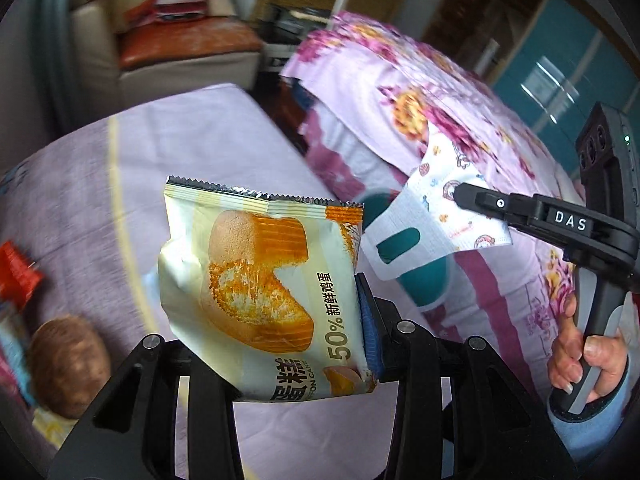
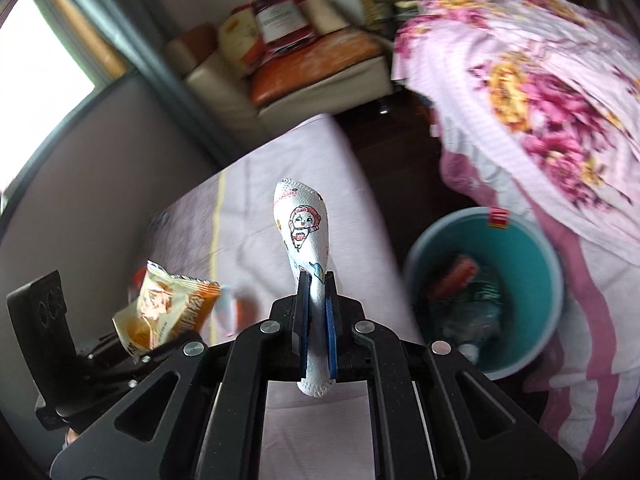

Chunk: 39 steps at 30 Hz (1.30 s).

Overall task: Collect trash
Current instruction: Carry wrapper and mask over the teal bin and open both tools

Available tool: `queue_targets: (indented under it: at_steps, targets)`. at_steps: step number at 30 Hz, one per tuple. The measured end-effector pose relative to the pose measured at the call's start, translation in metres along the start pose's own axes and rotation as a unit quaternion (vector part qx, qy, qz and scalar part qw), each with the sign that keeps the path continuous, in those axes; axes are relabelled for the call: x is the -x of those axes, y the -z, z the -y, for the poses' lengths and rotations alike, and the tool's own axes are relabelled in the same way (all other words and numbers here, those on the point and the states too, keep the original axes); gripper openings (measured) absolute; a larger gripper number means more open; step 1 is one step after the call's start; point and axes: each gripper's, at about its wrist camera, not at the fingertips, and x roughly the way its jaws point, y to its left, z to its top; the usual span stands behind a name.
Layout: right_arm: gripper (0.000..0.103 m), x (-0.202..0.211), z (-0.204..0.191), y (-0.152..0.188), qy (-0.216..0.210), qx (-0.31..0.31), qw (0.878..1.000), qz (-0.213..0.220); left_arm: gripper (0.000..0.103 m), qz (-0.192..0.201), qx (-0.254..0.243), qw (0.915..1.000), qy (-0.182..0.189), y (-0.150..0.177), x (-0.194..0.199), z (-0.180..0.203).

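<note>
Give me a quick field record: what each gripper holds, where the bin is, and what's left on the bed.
left gripper: shut on cake wrapper
right gripper: shut on face mask
bin: teal, on floor between the beds, trash already inside
left on bed: brown round item, red packet
floral quilt: hangs beside the bin
</note>
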Motion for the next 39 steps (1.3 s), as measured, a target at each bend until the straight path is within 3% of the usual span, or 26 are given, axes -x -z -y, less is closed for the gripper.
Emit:
queue_targets:
  at_steps: [6,12,28,32,36,39]
  targets:
    - [0.007,0.017,0.069,-0.003,0.022,-0.055,0.998,0.023,0.039,-0.028,-0.023,0.9992,0.018,-0.016,-0.043,0.042]
    - [0.007,0.028,0.11,0.001,0.041,-0.089,0.995,0.035,0.04,-0.053,-0.046,0.9971,0.029,-0.023,-0.076,0.077]
    - [0.007,0.031,0.162,-0.001,0.066,-0.129,0.988,0.044,0.041,-0.093,-0.074,0.992,0.041,-0.045,-0.14,0.121]
    - [0.007,0.03,0.168,-0.004,0.072,-0.134,0.987,0.043,0.054,-0.096,-0.079,0.9915,0.039,-0.047,-0.15,0.126]
    - [0.007,0.027,0.17,-0.006,0.074,-0.135,0.987,0.04,0.077,-0.099,-0.08,0.9913,0.032,-0.046,-0.156,0.127]
    - [0.008,0.025,0.169,-0.008,0.074,-0.134,0.987,0.038,0.08,-0.098,-0.08,0.9916,0.028,-0.044,-0.156,0.124]
